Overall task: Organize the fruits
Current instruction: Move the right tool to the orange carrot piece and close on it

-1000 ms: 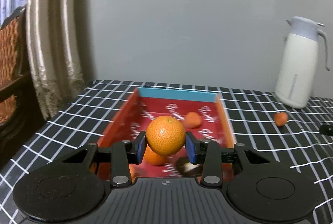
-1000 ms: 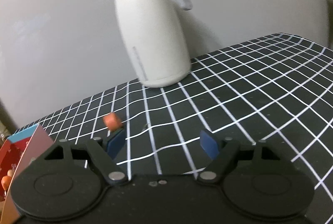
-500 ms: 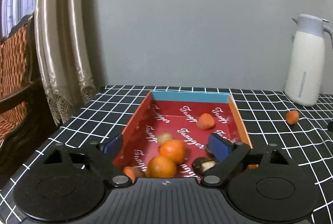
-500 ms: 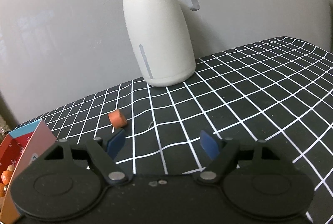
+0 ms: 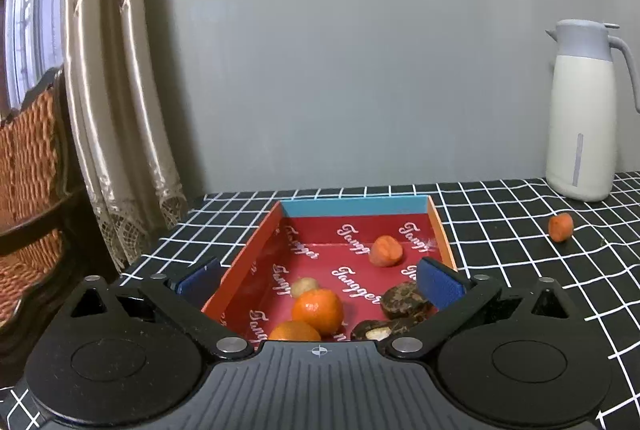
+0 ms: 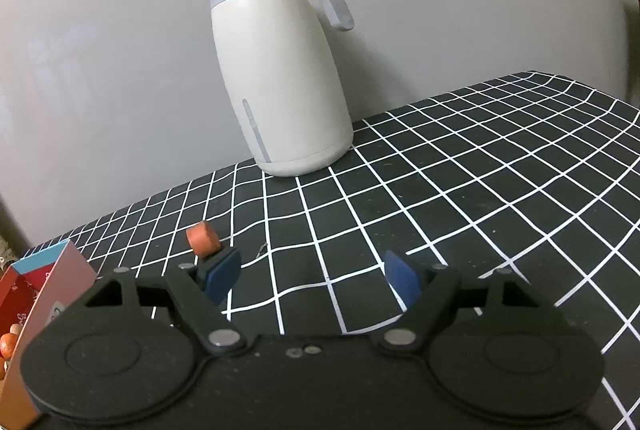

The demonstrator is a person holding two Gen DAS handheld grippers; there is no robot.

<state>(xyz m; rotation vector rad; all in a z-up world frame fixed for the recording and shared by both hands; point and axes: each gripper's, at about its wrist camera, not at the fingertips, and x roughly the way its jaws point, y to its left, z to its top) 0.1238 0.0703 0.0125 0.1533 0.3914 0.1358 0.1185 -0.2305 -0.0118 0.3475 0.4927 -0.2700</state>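
Left gripper [image 5: 320,280], fingers spread and empty, hovered over the red box [image 5: 256,254] holding mandarins [image 5: 318,310] and dark fruits [image 5: 404,304]. Right gripper [image 6: 310,272], likewise spread, faced a stray orange piece [image 6: 203,238] on the checked tablecloth [image 6: 480,190] near the thermos jug [image 6: 280,70].

Left claw [image 5: 320,284] and right claw [image 6: 310,276] both gape wide, holding nothing.
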